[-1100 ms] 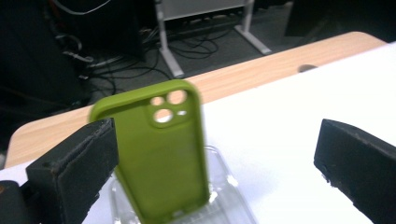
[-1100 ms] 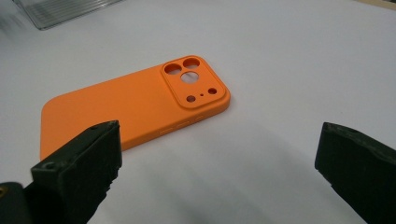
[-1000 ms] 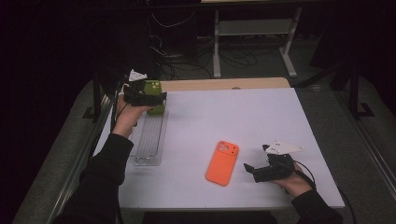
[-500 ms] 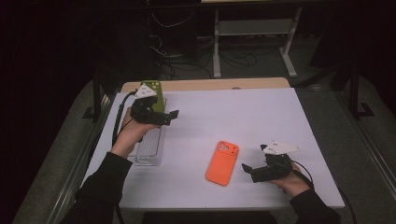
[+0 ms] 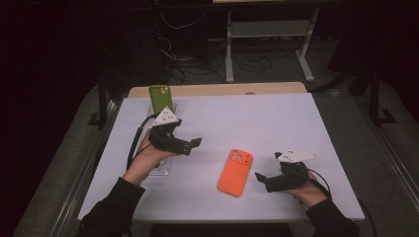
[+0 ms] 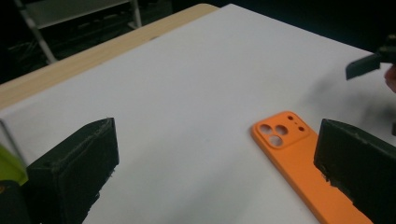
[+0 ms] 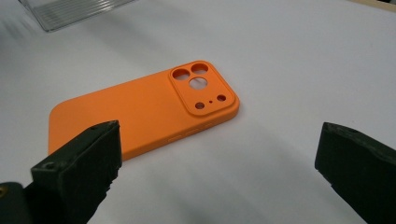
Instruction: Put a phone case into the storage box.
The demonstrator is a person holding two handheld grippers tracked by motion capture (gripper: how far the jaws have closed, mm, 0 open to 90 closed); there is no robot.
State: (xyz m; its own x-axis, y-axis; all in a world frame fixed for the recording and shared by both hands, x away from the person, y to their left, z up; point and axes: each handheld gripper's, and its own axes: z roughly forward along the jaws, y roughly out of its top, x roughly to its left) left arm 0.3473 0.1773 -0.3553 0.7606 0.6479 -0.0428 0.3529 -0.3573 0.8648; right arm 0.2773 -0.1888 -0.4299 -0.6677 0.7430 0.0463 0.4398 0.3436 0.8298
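Note:
An orange phone case [image 5: 235,172] [image 6: 303,163] [image 7: 140,112] lies back up on the white table [image 5: 257,123], near the front. My left gripper [image 5: 193,144] [image 6: 215,158] hovers open to the case's left, jaws wide apart and pointing toward it, nothing between them. My right gripper [image 5: 259,177] [image 7: 215,158] is open just right of the case, low over the table, with the case's camera end between and beyond its jaws. A green phone case [image 5: 161,98] stands upright at the back left, in the far end of a clear ribbed rack [image 5: 159,170] [image 7: 70,9].
A wooden strip [image 5: 222,90] runs along the table's far edge. Beyond it, on the dark floor, are a metal stand [image 5: 267,34] and cables. The right gripper's jaw tip shows at the right edge of the left gripper view. Bare white tabletop lies across the middle and back right.
My left gripper has come away from the green case at the back left and swung right and nearer, toward the orange case. The green case stays standing. The right gripper has barely moved.

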